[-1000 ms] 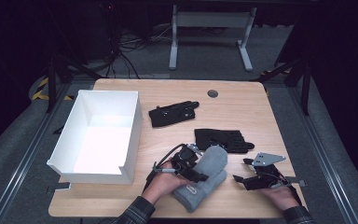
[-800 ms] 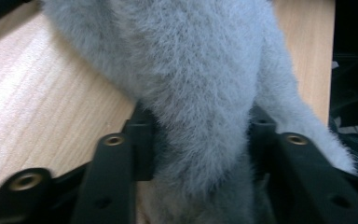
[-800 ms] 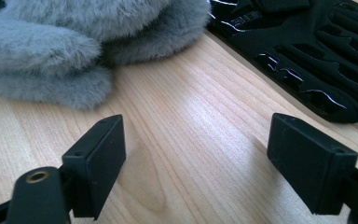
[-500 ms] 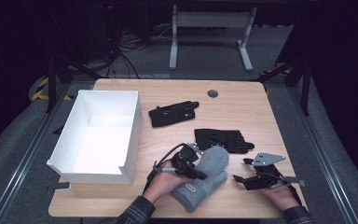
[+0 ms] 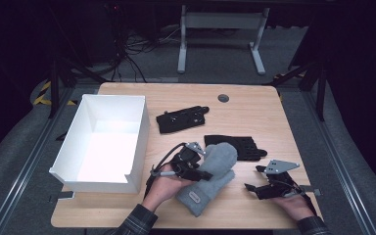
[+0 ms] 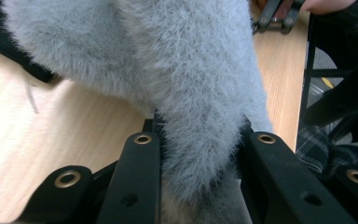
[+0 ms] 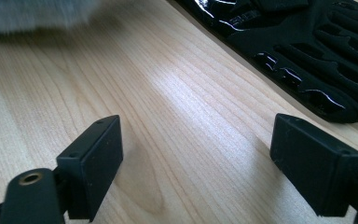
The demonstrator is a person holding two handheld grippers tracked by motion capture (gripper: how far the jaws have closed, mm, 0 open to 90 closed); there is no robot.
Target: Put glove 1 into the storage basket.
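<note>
A fluffy grey mitten [image 5: 219,161] lies at the table's front middle. My left gripper [image 5: 201,170] is shut on its left edge. In the left gripper view the mitten [image 6: 191,84] is pinched between both black jaws of the left gripper [image 6: 200,137]. Those jaws have just been closing onto the mitten. To the right, my right gripper [image 5: 253,178] rests low over the table and stands open. In the right gripper view there is bare wood between the jaws of the right gripper [image 7: 198,149]. A black glove [image 5: 237,147] lies flat just beyond both grippers, and this black glove [image 7: 307,46] fills the upper right of the right gripper view.
A white open box [image 5: 141,134] stands at the table's left. A second black glove [image 5: 181,119] lies behind the middle, and a round grommet [image 5: 223,98] sits near the far edge. The person's sleeves come in from the front edge.
The left jaws have closed on the mitten, and the left hand has risen slightly with the mitten's side bunched in them. The right gripper has stayed in place.
</note>
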